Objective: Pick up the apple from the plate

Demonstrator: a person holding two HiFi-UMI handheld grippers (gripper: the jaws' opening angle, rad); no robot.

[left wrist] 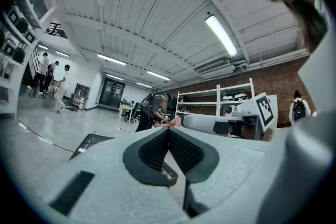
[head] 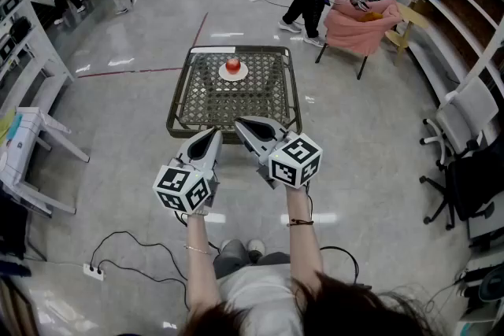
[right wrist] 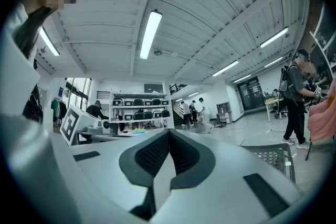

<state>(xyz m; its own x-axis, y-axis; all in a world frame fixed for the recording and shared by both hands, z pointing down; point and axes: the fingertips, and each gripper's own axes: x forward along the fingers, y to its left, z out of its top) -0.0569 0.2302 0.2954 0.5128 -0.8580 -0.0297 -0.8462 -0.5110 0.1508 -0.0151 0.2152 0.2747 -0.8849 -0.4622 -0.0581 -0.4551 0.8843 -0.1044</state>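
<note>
grey shop floor point(head: 378, 138), low mesh table point(head: 179, 110) ahead. left gripper point(head: 213, 132) and right gripper point(head: 241, 123) level at its near edge, jaws closed, empty. plate point(head: 223, 75) by far edge, apple point(head: 233, 64) on it. suggest: open jaws wide before reaching.

1. Floor point(head: 354, 130): glossy, smooth surf.; light refl. noted.
2. Table point(head: 205, 102): dark metal frame w/ open lattice top, matt.
3. Plate point(head: 224, 75): white, smooth. Apple point(head: 233, 64): red, slight sheen.
4. Left gripper point(left wrist: 168, 128) & right gripper point(right wrist: 168, 131): grey plastic shells, matt, fine-grained. Pads point(left wrist: 155, 152) black, ribbed, rubber-like.
5. Cloth point(head: 364, 21) on chair: pink, soft, matt.
</note>
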